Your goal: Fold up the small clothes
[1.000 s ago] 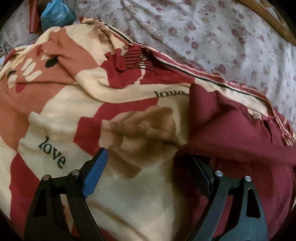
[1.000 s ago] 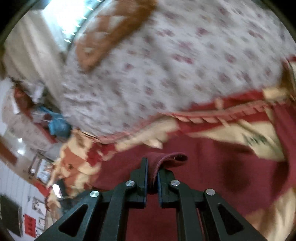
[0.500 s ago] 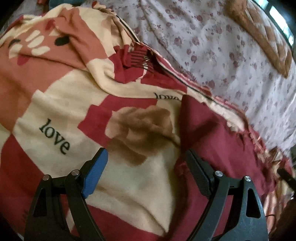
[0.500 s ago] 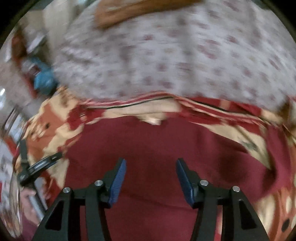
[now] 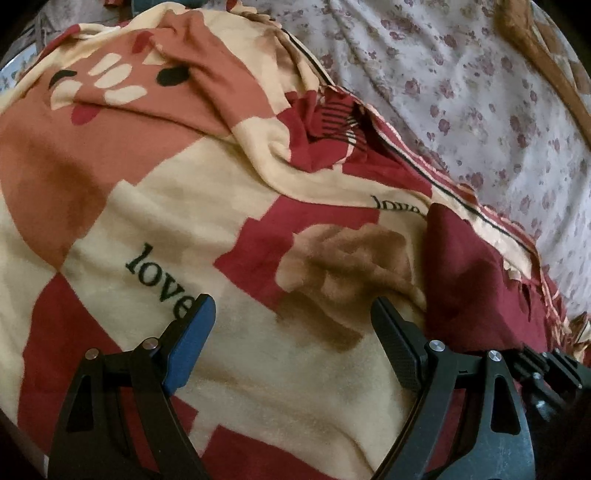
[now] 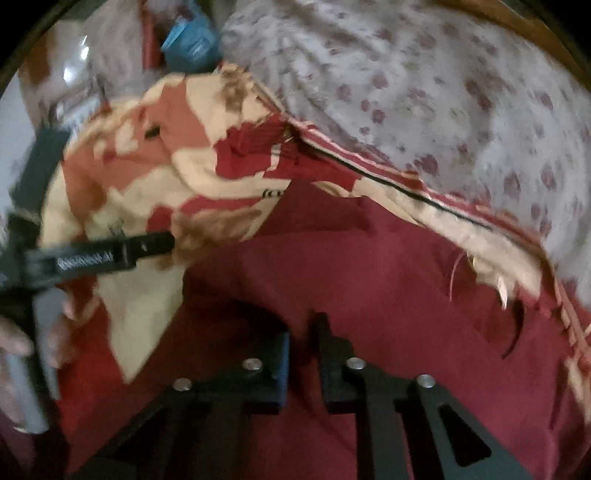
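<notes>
A bed sheet (image 5: 480,85) with small purple flowers fills the far and right side of both views, bare and smooth up to a brown wooden edge (image 6: 517,22) at the top right. In front of it lies a large blanket (image 5: 166,206) in cream, red and orange patches with the word "love" printed on it; its striped hem (image 5: 476,210) runs diagonally against the sheet, and its far left part is bunched into folds. On the blanket's right part rests the dark red garment (image 6: 369,295), spread fairly flat, its upper edge just short of the hem. The left gripper (image 5: 291,332) hovers over bare cream blanket beside the garment's left edge, jaws wide with nothing between them. The right gripper (image 6: 303,354) sits low over the garment's near edge, jaws drawn narrow; whether cloth is pinched between them cannot be told.
</notes>
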The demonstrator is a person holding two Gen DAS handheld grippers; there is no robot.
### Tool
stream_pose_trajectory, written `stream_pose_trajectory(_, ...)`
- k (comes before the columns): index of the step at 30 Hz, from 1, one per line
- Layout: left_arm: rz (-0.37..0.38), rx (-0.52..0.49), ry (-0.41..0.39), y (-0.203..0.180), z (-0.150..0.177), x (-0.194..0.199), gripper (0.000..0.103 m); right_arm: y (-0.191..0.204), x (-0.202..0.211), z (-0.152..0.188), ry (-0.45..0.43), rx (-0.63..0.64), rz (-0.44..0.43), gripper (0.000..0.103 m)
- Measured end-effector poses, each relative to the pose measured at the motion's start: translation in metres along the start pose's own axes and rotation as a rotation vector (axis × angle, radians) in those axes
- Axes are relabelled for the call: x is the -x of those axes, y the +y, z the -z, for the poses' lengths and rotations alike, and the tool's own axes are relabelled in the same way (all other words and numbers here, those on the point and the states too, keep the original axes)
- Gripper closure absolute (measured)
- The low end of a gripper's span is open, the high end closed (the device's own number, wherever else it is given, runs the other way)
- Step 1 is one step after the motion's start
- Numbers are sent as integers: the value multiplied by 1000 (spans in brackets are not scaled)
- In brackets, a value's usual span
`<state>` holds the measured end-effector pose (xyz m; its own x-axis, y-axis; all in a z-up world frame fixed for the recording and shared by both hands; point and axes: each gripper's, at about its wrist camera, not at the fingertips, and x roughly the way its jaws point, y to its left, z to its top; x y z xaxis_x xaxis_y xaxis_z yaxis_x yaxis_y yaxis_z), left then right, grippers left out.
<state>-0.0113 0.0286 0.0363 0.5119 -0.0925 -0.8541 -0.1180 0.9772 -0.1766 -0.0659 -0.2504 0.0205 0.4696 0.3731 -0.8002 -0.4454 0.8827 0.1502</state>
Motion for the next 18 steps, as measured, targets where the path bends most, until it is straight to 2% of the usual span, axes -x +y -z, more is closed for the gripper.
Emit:
stream_pose_trajectory(2,19,-3,-6,-2,0,3,16,-13,15,7,1,-26,-18,97)
stream_pose_trajectory(5,39,-24,-12,-9,1,5,16,-19,27,17,28,-72,-104,99)
stream_pose_trajectory(9,39,-60,-1,-15,3,5,16,-7,14,36,128,-16,-78,99)
stream_pose_trajectory(12,46,-89,-16,-18,5,9,16,-13,29,28,89,-69,-92,98)
stream_pose_trajectory(14,66,-127,-17,-24,7,11,16,-18,44,16,17,-92,-88,95)
stream_pose_trajectory(15,87,-152,-12,-28,10,12,16,-18,46,13,5,-93,-82,86)
stream_pose_trajectory(16,111,-178,-8,-33,11,13,16,-18,47,8,0,-91,-73,73)
stream_pose_trajectory(18,148,-237,-10,-42,17,17,16,-17,46,1,-10,-97,-66,58)
